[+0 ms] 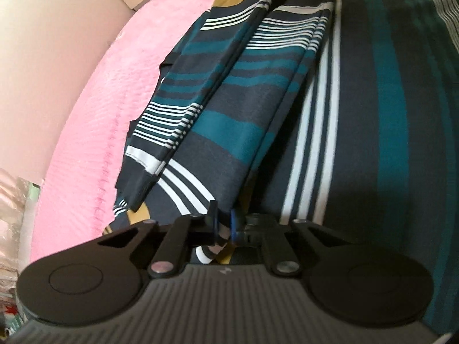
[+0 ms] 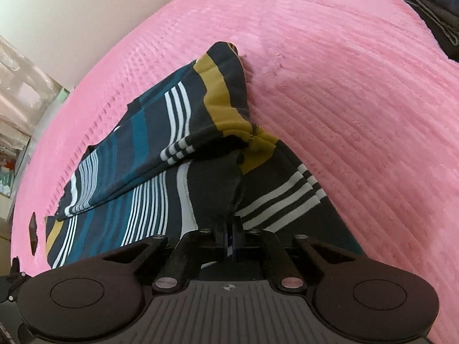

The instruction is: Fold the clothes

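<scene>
— Cloth first: where does the striped garment (image 2: 160, 154) lie?
— On the pink bedspread (image 2: 358, 100), partly folded. In the right wrist view one layer lies doubled over another, its mustard band and dark hem ending at a corner toward the far side of the bed. The hem with overlock stitching runs across the middle of the cloth.
— And the tools?
— The right tool (image 2: 229, 229) has its fingers pressed together on a dark fold of the garment, which rises in a ridge straight up from the tips. The left tool (image 1: 223, 223) is likewise pinching cloth: a striped edge is caught between its black and blue fingers.
— Edges in the left wrist view?
— The striped garment (image 1: 229, 100) shows long folded edges running away from the tool, stacked like pleats, with a wider flat panel to the right.
— Room to move?
— Bare bedspread (image 1: 100, 100) spreads wide to the right of the cloth in the right wrist view. A pale wall (image 1: 43, 57) borders the bed on the left. Some dark clothing (image 2: 430, 8) sits at the far right corner, well apart.
</scene>
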`<action>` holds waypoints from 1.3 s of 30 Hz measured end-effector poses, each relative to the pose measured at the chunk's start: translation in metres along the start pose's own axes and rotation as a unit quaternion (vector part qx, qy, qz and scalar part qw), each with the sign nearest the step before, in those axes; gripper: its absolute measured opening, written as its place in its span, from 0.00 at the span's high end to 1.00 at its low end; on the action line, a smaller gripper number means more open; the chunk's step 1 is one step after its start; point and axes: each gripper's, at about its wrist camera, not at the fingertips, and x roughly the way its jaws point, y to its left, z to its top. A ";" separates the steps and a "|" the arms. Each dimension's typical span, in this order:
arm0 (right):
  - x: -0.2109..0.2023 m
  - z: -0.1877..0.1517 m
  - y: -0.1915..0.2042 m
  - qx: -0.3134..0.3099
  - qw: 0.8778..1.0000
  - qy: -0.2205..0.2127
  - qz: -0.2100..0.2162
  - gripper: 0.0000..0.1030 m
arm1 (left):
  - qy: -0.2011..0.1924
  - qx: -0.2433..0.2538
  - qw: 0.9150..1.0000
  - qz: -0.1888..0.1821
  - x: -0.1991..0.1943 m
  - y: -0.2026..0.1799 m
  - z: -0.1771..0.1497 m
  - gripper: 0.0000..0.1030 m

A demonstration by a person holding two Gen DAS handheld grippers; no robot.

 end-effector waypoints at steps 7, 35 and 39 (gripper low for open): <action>0.011 -0.005 -0.004 0.001 1.000 0.012 -0.016 0.99 | 0.018 0.014 1.000 -0.012 0.015 -0.015 -0.002 0.93; 0.000 -0.010 -0.014 -0.024 0.998 -0.017 -0.061 0.99 | 0.025 -0.050 0.998 -0.031 -0.012 -0.016 -0.001 0.77; 0.000 -0.011 -0.039 -0.003 0.999 0.012 -0.051 0.99 | 0.038 -0.098 0.994 -0.035 -0.032 -0.018 -0.005 0.76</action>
